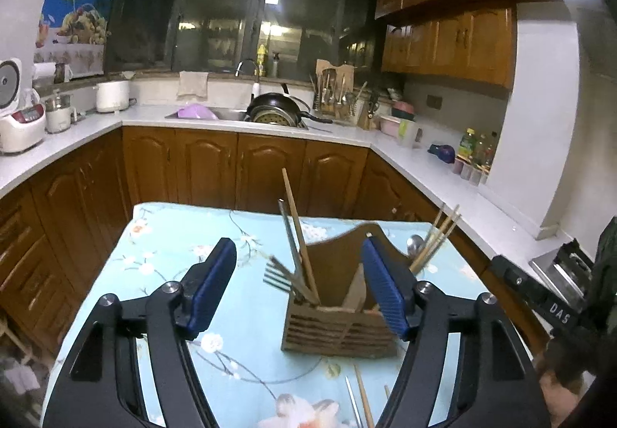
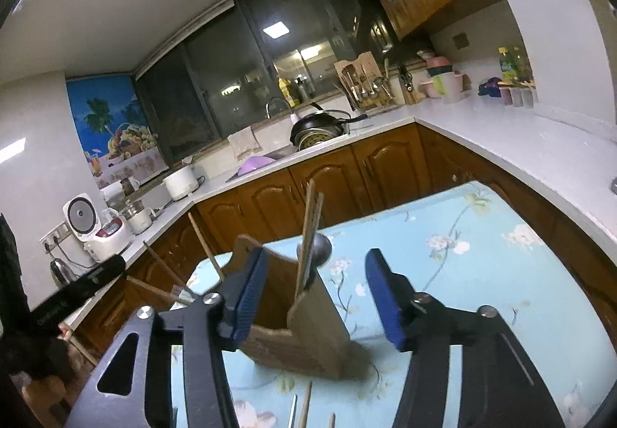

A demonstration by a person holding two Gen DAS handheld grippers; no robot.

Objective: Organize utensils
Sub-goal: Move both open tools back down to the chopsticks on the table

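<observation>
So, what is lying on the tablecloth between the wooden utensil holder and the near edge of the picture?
In the left wrist view, loose chopsticks lie on the tablecloth before the wooden utensil holder.

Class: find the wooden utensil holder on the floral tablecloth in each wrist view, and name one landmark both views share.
Left wrist: wooden utensil holder, lower centre, by the right finger.
Right wrist: wooden utensil holder, lower centre, by the left finger.
Shared landmark: black wok at the sink.

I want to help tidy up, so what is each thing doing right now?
Left gripper: open, empty.
Right gripper: open, empty.
Wooden utensil holder: upright on the floral tablecloth.
Fork: in the holder, tines up.
Chopsticks: leaning in the holder.
Loose utensils: flat on the cloth.
</observation>
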